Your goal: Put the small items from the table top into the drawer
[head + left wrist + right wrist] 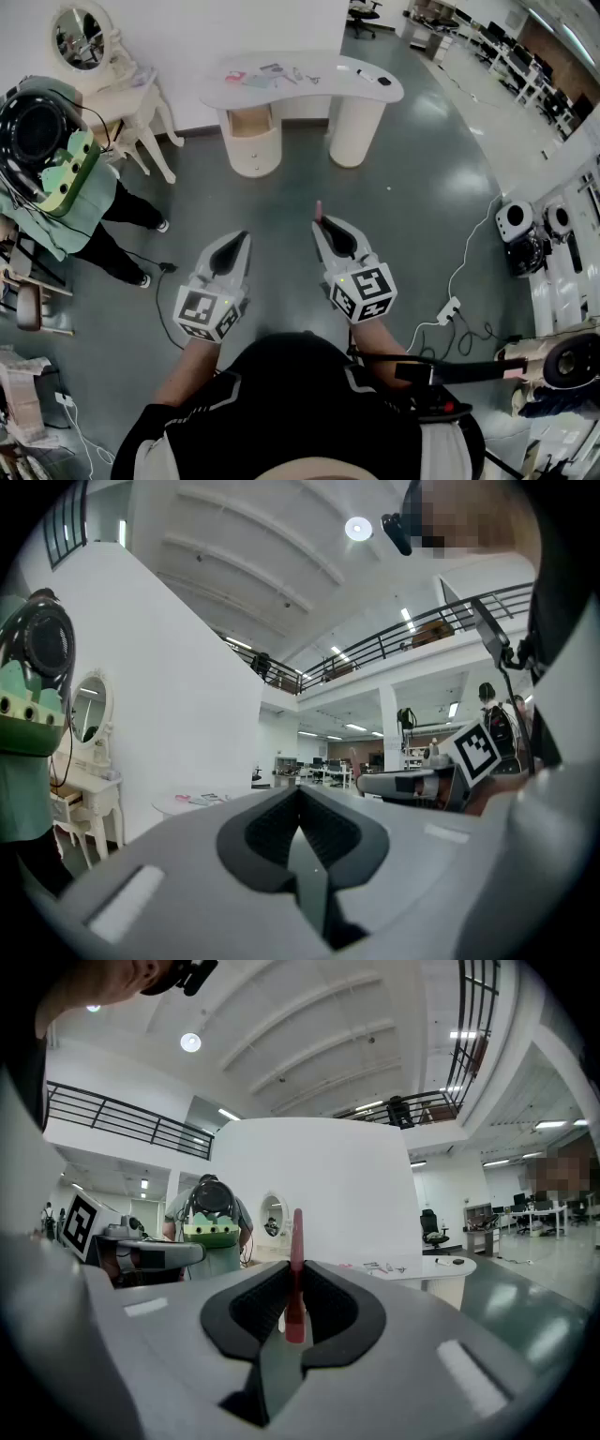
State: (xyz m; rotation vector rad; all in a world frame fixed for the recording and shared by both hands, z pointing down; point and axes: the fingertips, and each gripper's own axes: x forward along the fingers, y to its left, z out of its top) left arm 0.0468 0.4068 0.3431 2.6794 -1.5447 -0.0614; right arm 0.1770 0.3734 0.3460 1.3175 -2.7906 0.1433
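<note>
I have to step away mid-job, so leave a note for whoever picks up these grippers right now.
Left gripper: jaws together, nothing between them.
Right gripper: jaws shut on a thin pink stick that stands up past the tips.
Both are held over the floor, well short of the white table.
The drawer in the table's left pedestal looks pulled open; what it holds cannot be seen.
Done: one item is in hand, not yet in the drawer.
Left: walk over, drop the stick in the drawer, then move the small items lying on the table top.
</note>
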